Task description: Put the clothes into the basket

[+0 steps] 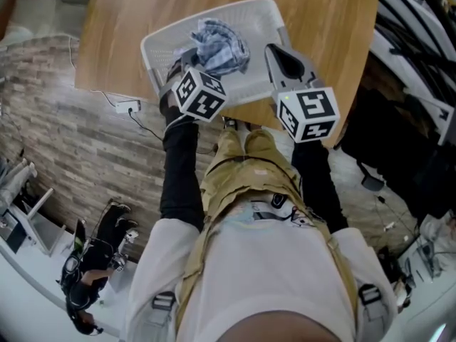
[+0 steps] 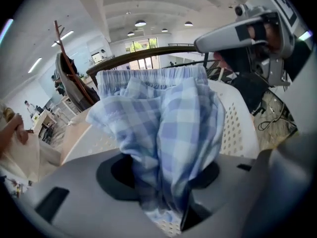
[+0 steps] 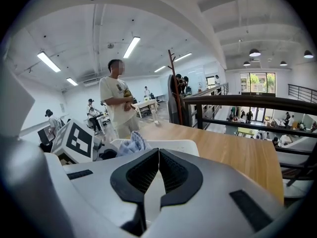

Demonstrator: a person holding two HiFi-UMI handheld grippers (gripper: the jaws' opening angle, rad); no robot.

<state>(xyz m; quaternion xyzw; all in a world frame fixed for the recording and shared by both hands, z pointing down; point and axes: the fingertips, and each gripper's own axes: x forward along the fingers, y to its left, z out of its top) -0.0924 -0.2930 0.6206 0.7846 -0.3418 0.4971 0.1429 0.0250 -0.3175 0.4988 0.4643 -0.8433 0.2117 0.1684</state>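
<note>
A white perforated basket [image 1: 267, 9] stands on the wooden table [image 1: 328, 20]. A blue-and-white checked garment [image 1: 217, 45] lies bunched in it. My left gripper [image 1: 178, 68] is at the basket's near left corner and is shut on this garment [image 2: 163, 128], which rises in folds from between the pads, with the basket wall [image 2: 235, 128] behind. My right gripper [image 1: 276, 50] hovers over the basket's near right side. In the right gripper view its jaws [image 3: 158, 155] are shut and hold nothing, with the garment [image 3: 131, 145] and the basket rim [image 3: 181, 144] just beyond.
The table's near edge is right in front of the person's legs. A power strip [image 1: 128, 106] with a cable lies on the brick-patterned floor to the left. Beyond the table stand a person [image 3: 118, 103], a coat stand [image 3: 173, 83] and a dark railing [image 3: 257, 103].
</note>
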